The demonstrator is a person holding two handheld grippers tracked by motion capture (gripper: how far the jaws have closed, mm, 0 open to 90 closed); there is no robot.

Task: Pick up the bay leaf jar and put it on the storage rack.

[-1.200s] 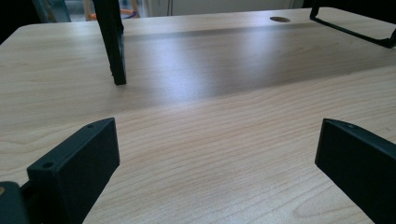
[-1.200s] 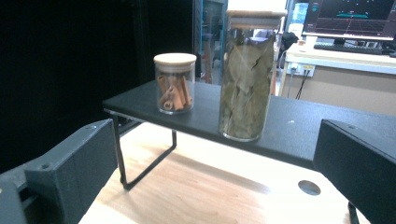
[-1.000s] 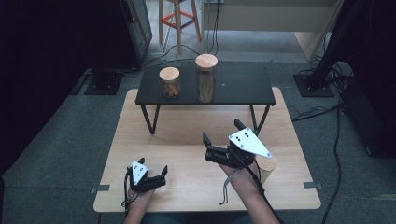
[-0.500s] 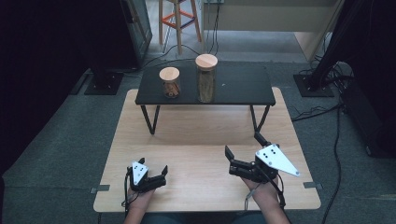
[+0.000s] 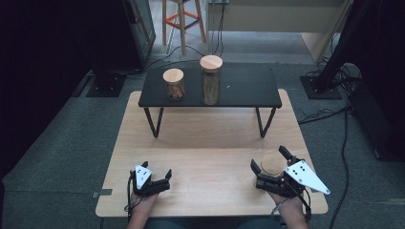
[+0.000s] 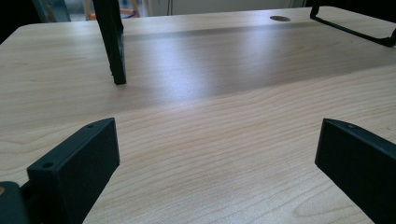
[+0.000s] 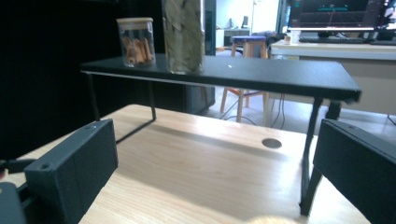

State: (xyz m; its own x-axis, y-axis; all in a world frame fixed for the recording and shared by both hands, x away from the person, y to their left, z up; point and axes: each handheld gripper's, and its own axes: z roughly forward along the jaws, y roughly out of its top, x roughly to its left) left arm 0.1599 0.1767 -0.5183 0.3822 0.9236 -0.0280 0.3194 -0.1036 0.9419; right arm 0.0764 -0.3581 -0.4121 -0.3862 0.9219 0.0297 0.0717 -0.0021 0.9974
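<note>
Right gripper jaws wide, straddling wood-lidded jar near right tabletop edge. Left gripper jaws wide, empty, resting low at front left.

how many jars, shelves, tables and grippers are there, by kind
jars with wooden lids: 3, short jar, tall jar, third jar between the right gripper's open jaws
black shelf: 1
wooden table: 1
grippers: 2, left gripper, right gripper
total: 7
</note>
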